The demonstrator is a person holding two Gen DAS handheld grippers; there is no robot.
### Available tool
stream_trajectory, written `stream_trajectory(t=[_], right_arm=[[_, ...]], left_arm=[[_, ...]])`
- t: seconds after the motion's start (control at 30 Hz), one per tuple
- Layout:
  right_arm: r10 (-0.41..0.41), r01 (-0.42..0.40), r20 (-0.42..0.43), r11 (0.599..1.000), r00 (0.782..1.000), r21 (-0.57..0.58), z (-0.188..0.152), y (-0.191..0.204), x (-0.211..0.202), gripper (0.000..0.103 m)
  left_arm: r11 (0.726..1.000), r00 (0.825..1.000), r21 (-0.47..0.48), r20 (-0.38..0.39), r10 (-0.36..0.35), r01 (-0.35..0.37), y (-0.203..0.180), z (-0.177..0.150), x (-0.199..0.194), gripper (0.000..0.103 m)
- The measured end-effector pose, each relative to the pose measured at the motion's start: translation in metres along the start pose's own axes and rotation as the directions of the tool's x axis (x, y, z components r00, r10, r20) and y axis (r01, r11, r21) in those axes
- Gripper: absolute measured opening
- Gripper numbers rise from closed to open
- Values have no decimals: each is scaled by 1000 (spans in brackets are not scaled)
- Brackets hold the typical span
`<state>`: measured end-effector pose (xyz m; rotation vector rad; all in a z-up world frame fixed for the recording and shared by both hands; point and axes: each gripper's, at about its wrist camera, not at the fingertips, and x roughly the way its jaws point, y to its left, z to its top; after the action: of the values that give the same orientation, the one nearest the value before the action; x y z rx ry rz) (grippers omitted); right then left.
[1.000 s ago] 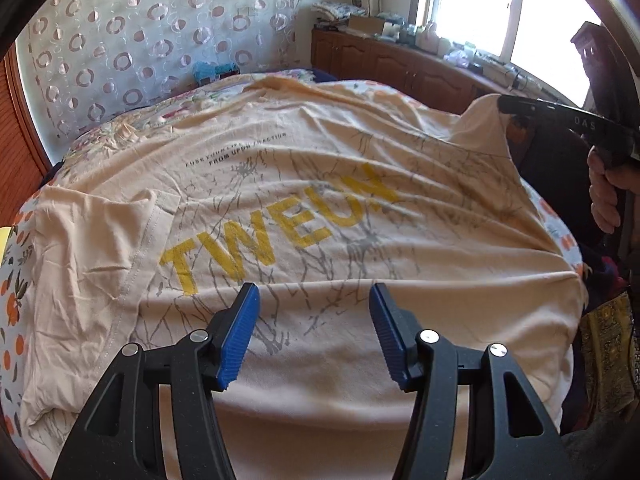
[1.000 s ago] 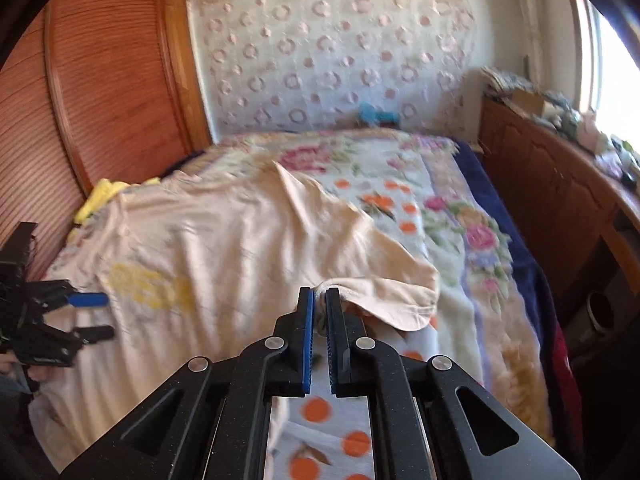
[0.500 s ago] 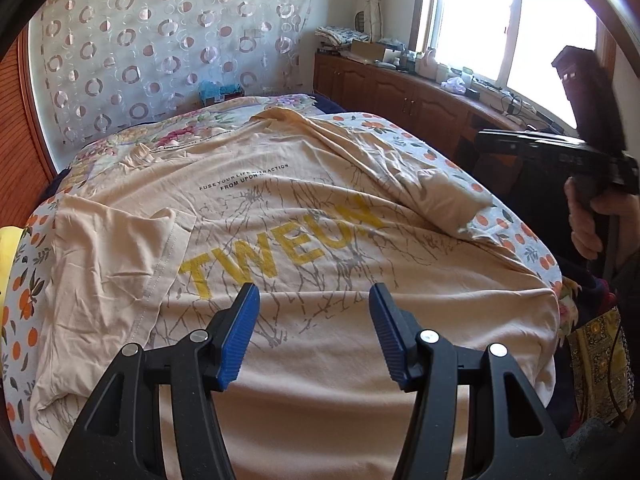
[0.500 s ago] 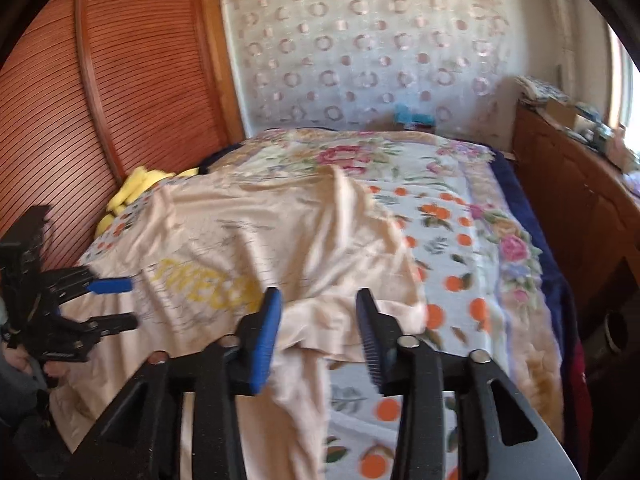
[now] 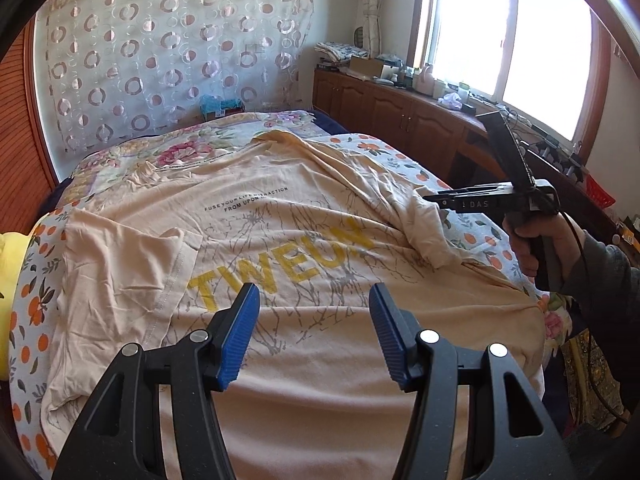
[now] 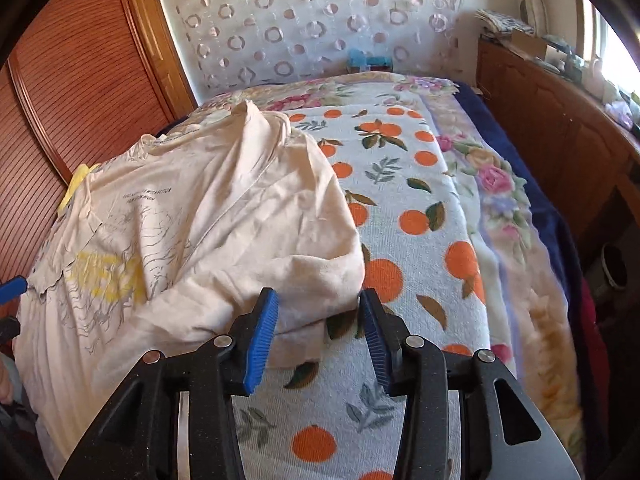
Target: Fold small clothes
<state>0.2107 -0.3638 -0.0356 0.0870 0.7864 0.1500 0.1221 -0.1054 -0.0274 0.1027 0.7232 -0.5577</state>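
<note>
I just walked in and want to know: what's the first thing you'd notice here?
A big peach T-shirt with yellow letters lies spread across the bed, over a blanket printed with oranges. Two blue-tipped grippers hang above it, open: the left gripper over the shirt's middle, the right gripper over its bunched right sleeve.

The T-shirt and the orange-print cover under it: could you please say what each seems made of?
T-shirt: probably thin cotton jersey, matte; it drapes in soft creases.
Cover: looks like terry towelling, with a nubby, looped surface; the fibre itself is unclear.

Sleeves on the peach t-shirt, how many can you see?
2. One sleeve lies flat on the t-shirt's left side; the other sleeve is bunched on its right side, near the right tool.
</note>
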Motion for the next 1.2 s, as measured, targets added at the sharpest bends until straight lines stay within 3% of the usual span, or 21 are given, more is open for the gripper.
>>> stream_trajectory(t=[0.03,0.1,0.37,0.57,0.63,0.7,0.73,0.93,1.2], right_arm=[[13,-13,-12,1000,1000,-12,4,2,2,13],[25,-26,-14,999,1000,-47,16,10,5,5],[140,-107,107,958,984,-267,77,85,-32,4],[171,-141,48,914,984,-380,100,148,-13,4],[156,-138,17,914,988,-381,103,157,-1,13],[161,-149,4,924,987,-352,106,154,4,39],[166,-153,11,930,986,-334,107,149,1,43],[112,-105,9,954,994,-279,77,121,-11,44],[140,-160,-98,956,985,-244,29,122,11,44]], left_arm=[[1000,1000,-9,4,1,-1,3,-1,-2,58],[1000,1000,-22,10,3,-2,8,-3,-5,58],[996,999,-85,35,24,-21,35,-13,-20,58],[992,999,-123,24,36,-32,49,-22,-18,58],[991,999,-128,18,36,-34,51,-25,-17,58],[991,999,-130,12,36,-34,54,-27,-16,58],[991,999,-130,10,36,-34,54,-28,-15,58],[990,999,-137,7,38,-37,58,-29,-15,58],[988,999,-146,1,52,-51,64,-33,-16,58]])
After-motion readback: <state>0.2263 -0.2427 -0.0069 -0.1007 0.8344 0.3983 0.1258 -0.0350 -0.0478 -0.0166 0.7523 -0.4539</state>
